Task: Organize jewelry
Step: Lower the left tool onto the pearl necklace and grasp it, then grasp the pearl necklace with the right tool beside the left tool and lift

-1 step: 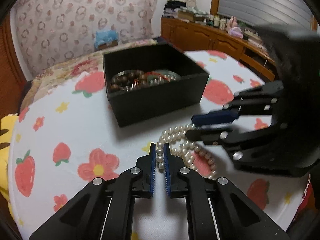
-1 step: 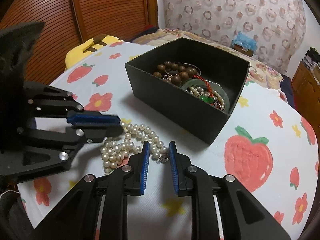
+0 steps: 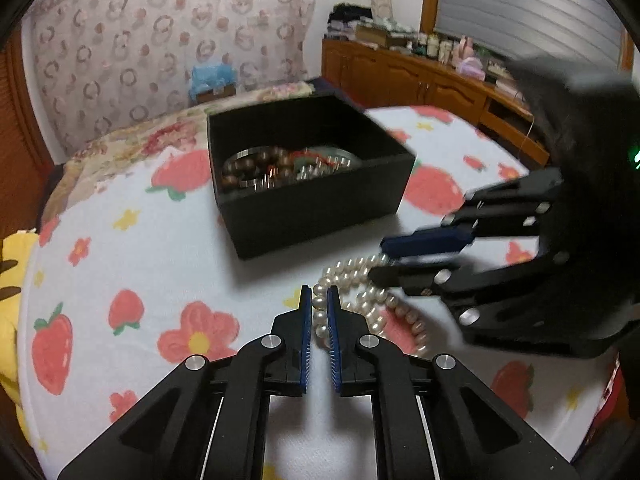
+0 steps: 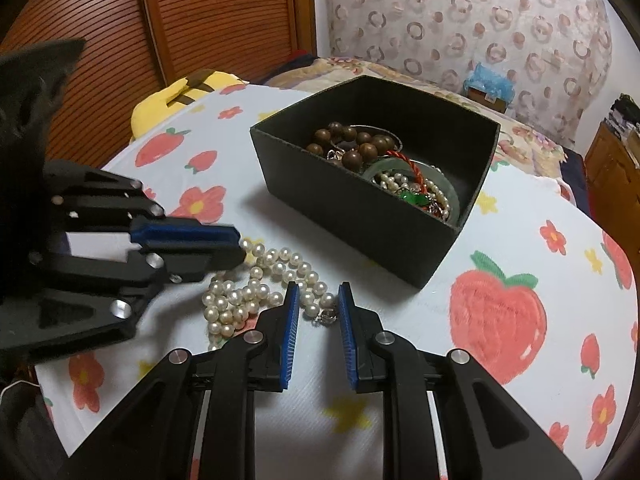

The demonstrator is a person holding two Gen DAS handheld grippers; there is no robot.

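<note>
A black open-topped box (image 4: pixel 372 216) stands on the table (image 4: pixel 500 400), ahead of both sets of fingers. Inside it lie a brown wooden bead bracelet (image 4: pixel 352 146), a pale green bangle (image 4: pixel 448 188), a red cord (image 4: pixel 412 166), a small strand of pearls (image 4: pixel 394 182) and some metal pieces too tangled to identify. The table carries a white cloth printed with strawberries and flowers (image 3: pixel 192 336). A yellow cushion (image 4: pixel 180 100) lies beyond the table edge, left of the right gripper's fingers; a wooden sideboard (image 3: pixel 420 84) stands behind the box in the left wrist view. The pearl necklace (image 4: pixel 248 292) lies in a loose heap on the cloth, between the box and the fingers. The left gripper (image 3: pixel 319 312) has its fingers nearly together, with a short run of pearls between the blue pads; whether the pads press on the beads cannot be determined. The right gripper (image 4: pixel 318 304) has its fingers apart, set on either side of the necklace end with the metal clasp (image 4: pixel 328 316), not touching it. Each gripper stands just beside the other, over the same heap.
</note>
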